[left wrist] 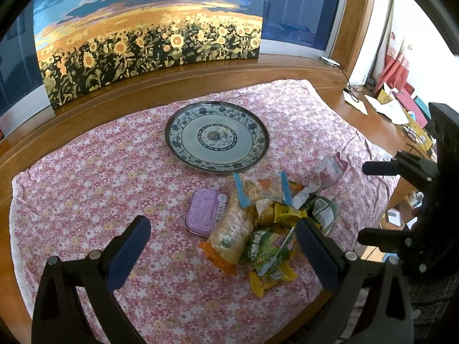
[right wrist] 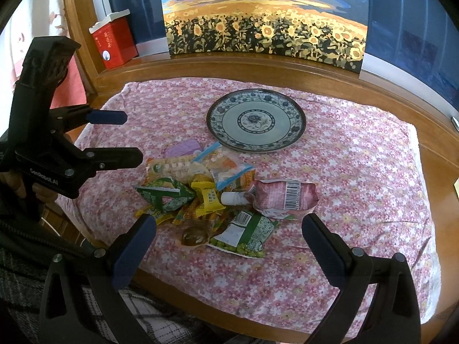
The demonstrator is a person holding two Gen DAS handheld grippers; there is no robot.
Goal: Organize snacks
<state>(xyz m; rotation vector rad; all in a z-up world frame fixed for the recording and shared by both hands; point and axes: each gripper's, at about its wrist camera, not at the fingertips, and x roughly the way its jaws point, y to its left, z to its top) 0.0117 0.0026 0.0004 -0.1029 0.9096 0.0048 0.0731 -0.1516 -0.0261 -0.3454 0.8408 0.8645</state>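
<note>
Wooden table, pink floral cloth spread on it, plate and snack packets on the cloth

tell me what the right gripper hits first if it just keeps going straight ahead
Probably the green pea packet, which lies nearest between the open right gripper's fingers, with the pink pouch just beyond. Depth is hard to judge through the fisheye, so height above the pile is unclear.

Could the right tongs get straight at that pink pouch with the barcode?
Probably yes. The pink pouch lies at the pile's edge with nothing on top, and the right tongs hang open just short of it.
</note>
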